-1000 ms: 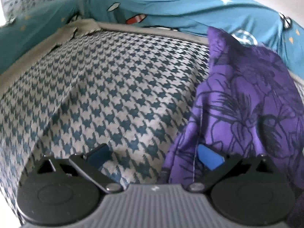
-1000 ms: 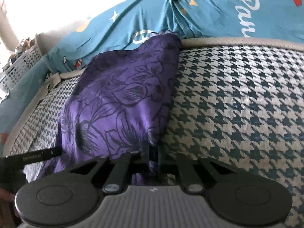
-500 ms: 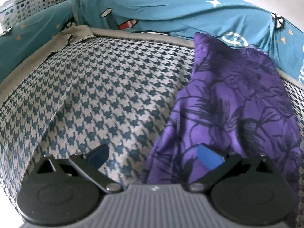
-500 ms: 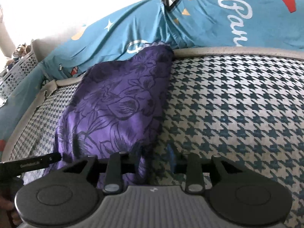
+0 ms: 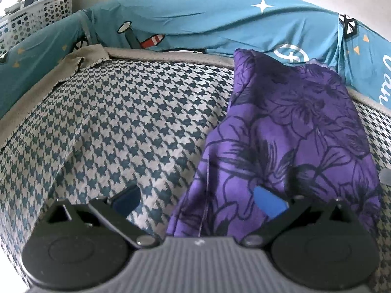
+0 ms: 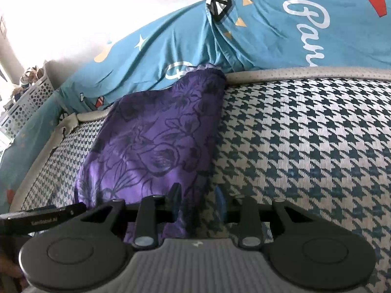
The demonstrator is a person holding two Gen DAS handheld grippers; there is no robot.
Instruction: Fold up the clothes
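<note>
At the far left, beyond the bed's edge, a white perforated basket [image 5: 36, 17] sits against the wall, well apart from the work. Next comes the houndstooth cover [image 5: 117, 112], lying bare and fairly flat under the left gripper [image 5: 198, 201], whose blue pads stand wide apart with nothing pressed between them; the near left edge of the purple floral garment [image 5: 293, 134] runs through the gap, but neither pad bears on it, so this hand has let go. The garment itself lies as a long, narrow strip from the near edge of the bed up to the grey piping [image 6: 281, 74], its far end touching the teal printed bedding [image 6: 195, 39] bunched behind; that narrow shape suggests it has been folded lengthwise and laid down to rest. Farther right, the right gripper [image 6: 198, 201] hangs over the garment's near right corner with its fingers parted a little; some cloth sits between them, yet the pads do not seem to pinch it, which reads as a release after setting the fold. To the right of it there is only more houndstooth cover, giving room for the crosswise fold that probably comes next.
</note>
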